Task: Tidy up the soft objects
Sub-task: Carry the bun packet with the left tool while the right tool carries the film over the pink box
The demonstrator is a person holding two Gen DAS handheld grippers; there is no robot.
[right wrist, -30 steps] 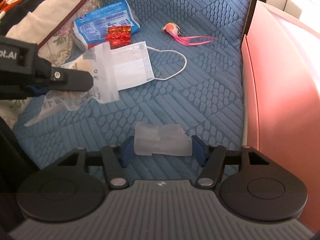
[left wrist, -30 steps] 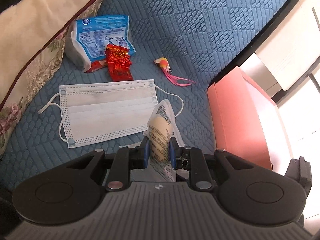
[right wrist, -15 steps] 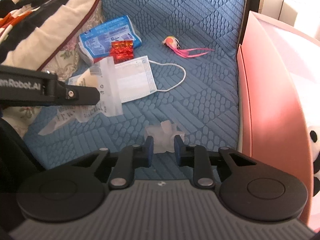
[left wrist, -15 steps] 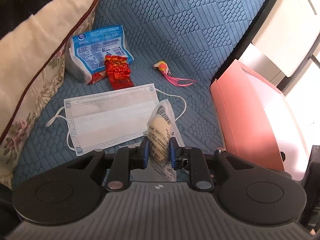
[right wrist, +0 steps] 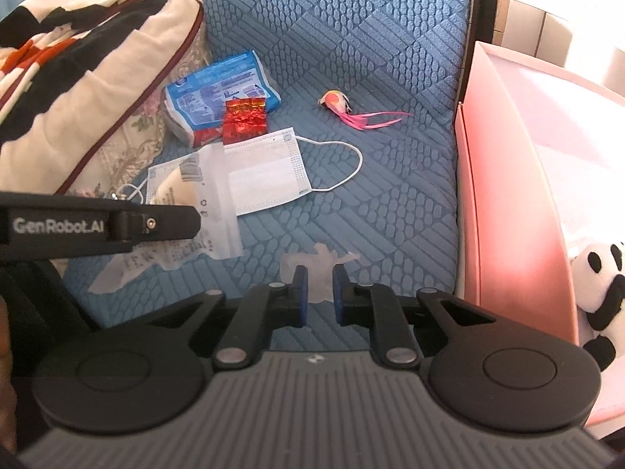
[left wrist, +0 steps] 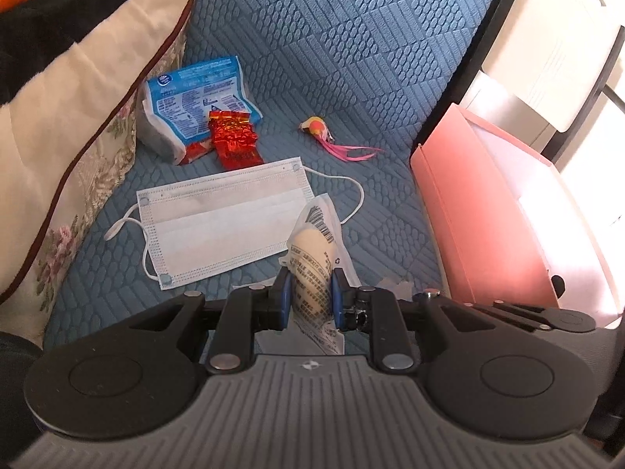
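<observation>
My left gripper (left wrist: 311, 289) is shut on a clear printed wrapper holding a cream soft item (left wrist: 312, 250), lifted above the blue quilted cushion (left wrist: 351, 58); it also shows in the right wrist view (right wrist: 183, 191). My right gripper (right wrist: 319, 289) is shut on a crumpled clear plastic scrap (right wrist: 312, 264). A white face mask (left wrist: 222, 219), a blue tissue pack (left wrist: 195, 93), a red foil packet (left wrist: 234, 140) and a small pink-tailed toy (left wrist: 318, 127) lie on the cushion.
A pink storage box (left wrist: 488, 215) stands at the cushion's right edge; a panda plush (right wrist: 601, 285) sits in it. A floral pillow and blanket (left wrist: 58, 78) fill the left side. A white cabinet (left wrist: 554, 39) is behind the box.
My right gripper closed on the plastic scrap, crumpling it, and rose with it. My left gripper lifted and pulled back a little, still holding the wrapper.
</observation>
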